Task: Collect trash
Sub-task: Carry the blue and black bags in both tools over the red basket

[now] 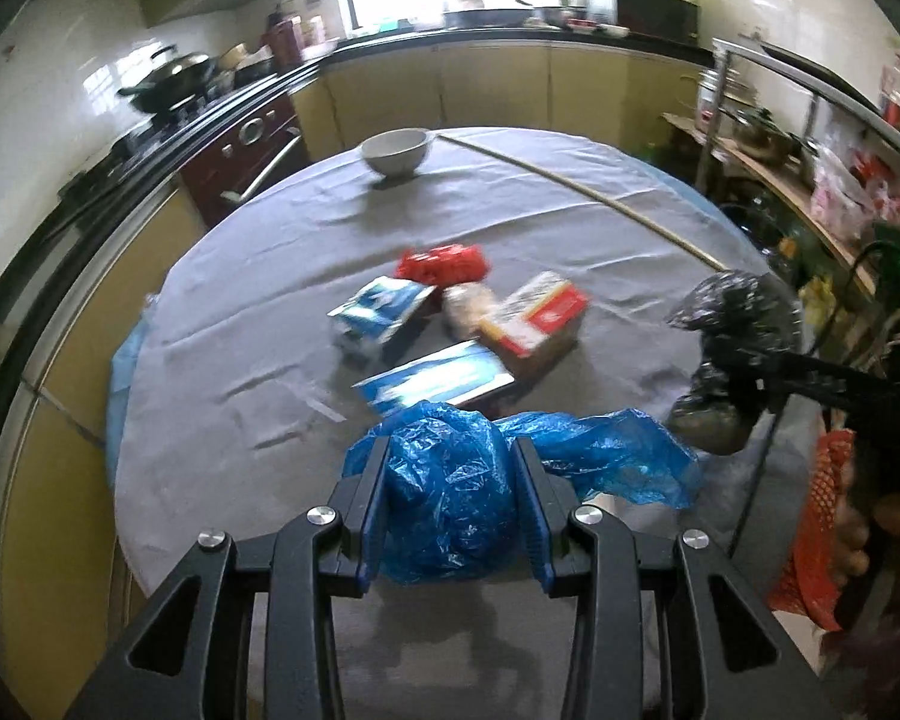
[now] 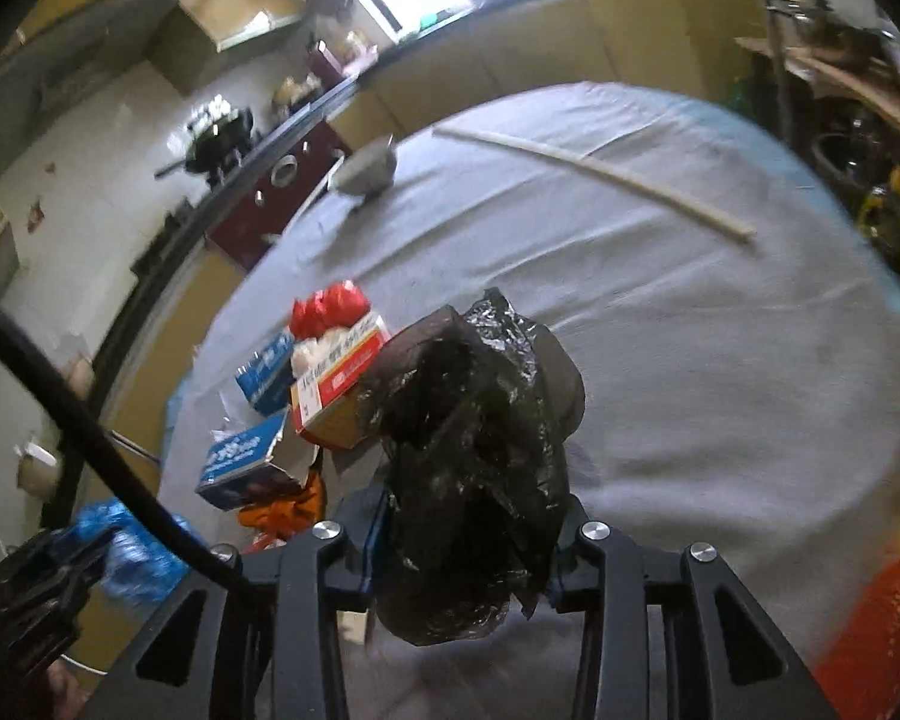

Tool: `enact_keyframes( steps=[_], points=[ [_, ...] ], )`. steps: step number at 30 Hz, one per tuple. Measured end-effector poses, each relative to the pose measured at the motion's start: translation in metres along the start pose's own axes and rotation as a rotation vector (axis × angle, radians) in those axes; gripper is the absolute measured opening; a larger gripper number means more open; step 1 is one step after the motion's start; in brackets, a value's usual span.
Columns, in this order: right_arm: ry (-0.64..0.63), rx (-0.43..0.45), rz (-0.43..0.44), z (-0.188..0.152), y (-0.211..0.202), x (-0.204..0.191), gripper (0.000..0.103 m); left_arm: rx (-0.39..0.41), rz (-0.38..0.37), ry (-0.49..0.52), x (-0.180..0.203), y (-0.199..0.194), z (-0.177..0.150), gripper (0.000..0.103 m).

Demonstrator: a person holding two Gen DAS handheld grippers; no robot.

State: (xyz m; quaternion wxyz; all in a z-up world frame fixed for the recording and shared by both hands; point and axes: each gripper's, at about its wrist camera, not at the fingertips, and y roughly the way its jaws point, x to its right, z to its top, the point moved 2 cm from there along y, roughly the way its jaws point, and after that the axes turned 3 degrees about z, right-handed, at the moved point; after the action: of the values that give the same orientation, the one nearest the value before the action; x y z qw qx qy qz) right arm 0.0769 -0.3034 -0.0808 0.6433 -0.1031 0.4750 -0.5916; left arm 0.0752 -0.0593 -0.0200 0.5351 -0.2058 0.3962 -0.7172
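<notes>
Left wrist: empty white bowl (image 1: 396, 150)

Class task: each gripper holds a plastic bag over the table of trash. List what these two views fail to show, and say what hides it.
- Blue bag contents: left wrist view, crumpled plastic hides them.
- Black bag contents: right wrist view, opaque plastic.
- Box lettering: both views, blurred.
- Table's near edge: left gripper covers it.

Surface layout, trash clustered mid-surface

Boxes (image 1: 426, 336) and wrappers (image 1: 444, 261) lie together mid-surface (image 1: 240, 312); bowl (image 1: 397, 150) at far edge behind them; stick (image 1: 576, 195) runs along far right. Left gripper (image 1: 450, 468) near edge, bag (image 1: 450, 510) between its fingers; right gripper (image 2: 468, 546) to its right, clamping second bag (image 2: 474, 450).
</notes>
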Motion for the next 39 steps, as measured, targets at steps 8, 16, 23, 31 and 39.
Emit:
enact_keyframes(
  steps=[8,16,23,31,39],
  points=[
    [0.073,0.092,-0.028,-0.005,-0.08,0.045,0.041,0.033,-0.047,0.122,0.067,-0.012,0.01,0.04],
    [0.072,0.119,-0.075,-0.027,-0.135,0.067,0.041,0.042,-0.075,0.217,0.117,-0.016,0.01,0.04],
    [0.109,0.123,-0.125,-0.055,-0.177,0.1,0.041,0.044,-0.116,0.308,0.164,-0.02,0.006,0.04],
    [0.165,0.131,-0.167,-0.08,-0.209,0.132,0.041,0.049,-0.151,0.393,0.21,-0.026,0.0,0.04],
    [0.193,0.152,-0.174,-0.086,-0.231,0.146,0.041,0.054,-0.156,0.433,0.233,-0.029,-0.001,0.041]
  ],
)
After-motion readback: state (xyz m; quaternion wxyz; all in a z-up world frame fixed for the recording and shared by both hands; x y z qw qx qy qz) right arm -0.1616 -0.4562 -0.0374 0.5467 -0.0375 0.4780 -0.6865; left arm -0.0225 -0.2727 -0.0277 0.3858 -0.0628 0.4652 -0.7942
